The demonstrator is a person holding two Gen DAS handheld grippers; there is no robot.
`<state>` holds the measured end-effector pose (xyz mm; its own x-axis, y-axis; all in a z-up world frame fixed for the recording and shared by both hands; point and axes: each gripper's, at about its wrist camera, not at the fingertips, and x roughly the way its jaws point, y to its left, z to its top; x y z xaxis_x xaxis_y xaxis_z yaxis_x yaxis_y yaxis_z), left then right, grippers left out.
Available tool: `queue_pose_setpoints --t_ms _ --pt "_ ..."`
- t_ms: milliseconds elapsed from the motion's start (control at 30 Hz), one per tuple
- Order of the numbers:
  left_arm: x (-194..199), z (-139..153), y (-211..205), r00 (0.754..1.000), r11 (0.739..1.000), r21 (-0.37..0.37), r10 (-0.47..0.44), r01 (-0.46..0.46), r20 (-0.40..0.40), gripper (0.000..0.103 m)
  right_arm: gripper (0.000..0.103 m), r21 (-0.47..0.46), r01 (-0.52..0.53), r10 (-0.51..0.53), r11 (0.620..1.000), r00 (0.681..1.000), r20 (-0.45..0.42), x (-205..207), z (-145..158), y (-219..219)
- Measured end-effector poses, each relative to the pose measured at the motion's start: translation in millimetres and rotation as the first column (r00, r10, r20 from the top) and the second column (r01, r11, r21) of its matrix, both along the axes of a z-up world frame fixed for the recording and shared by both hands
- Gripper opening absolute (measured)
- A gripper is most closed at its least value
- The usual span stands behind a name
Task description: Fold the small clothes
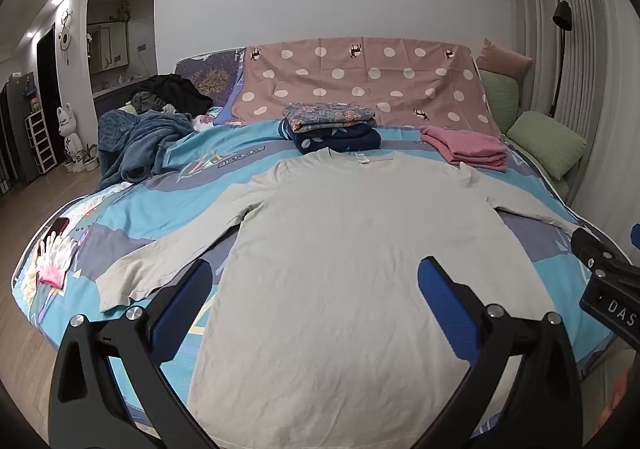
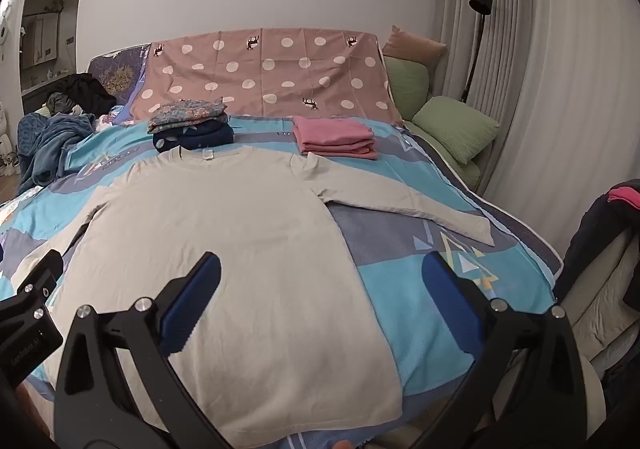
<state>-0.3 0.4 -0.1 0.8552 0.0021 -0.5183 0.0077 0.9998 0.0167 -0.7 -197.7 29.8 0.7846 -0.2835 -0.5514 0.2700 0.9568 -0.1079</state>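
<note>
My left fingers [image 1: 316, 281] and right fingers [image 2: 320, 281] both hang spread wide, empty, above the grey shirt [image 1: 352, 249] lying flat along the bed's [image 1: 168, 205] near edge. Beyond its collar sit a dark folded stack [image 1: 332, 125] and pink folded clothes [image 1: 468, 149]; white gloves [image 1: 56, 257] lie near the left edge.

The left gripper [image 1: 316, 281] is held level and pointing forward, its blue-padded fingers [image 1: 188, 291] spread wide with nothing between them; the right gripper [image 2: 320, 277] sits just beside it, likewise forward-facing, jaws wide apart and gripping nothing.
</note>
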Motion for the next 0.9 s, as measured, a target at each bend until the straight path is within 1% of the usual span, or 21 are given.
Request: queue_pose_setpoints --t_ms 33,100,400,467,500,567,900 --pt "0 0 -1 1.0 1.0 0.017 -0.001 0.001 -0.007 0.102 0.101 0.0 0.0 0.0 1.0 1.0 -0.001 1 -1 0" --pt "0 0 -2 1.0 1.0 0.019 0.001 -0.001 -0.006 0.102 0.101 -0.002 0.0 0.0 1.0 1.0 -0.003 2 -2 0" --pt "2 0 -1 1.0 1.0 0.012 0.006 -0.006 -0.007 0.102 0.101 0.009 -0.007 0.007 1.0 1.0 0.002 1 -4 -2" --pt "2 0 0 1.0 1.0 0.007 0.008 -0.008 -0.006 0.102 0.101 0.005 -0.01 0.01 1.0 1.0 -0.002 2 -5 -2" --pt "5 -5 4 1.0 1.0 0.003 0.01 -0.01 -0.004 0.102 0.101 0.002 -0.011 0.011 1.0 1.0 -0.005 2 -6 0" --pt "6 -7 5 1.0 1.0 0.004 0.012 -0.012 -0.005 0.102 0.101 0.002 -0.015 0.015 1.0 1.0 -0.014 5 -6 0" --pt "10 -8 4 1.0 1.0 -0.001 0.028 -0.028 -0.013 0.102 0.101 0.001 -0.023 0.023 1.0 0.999 -0.032 11 -11 3"
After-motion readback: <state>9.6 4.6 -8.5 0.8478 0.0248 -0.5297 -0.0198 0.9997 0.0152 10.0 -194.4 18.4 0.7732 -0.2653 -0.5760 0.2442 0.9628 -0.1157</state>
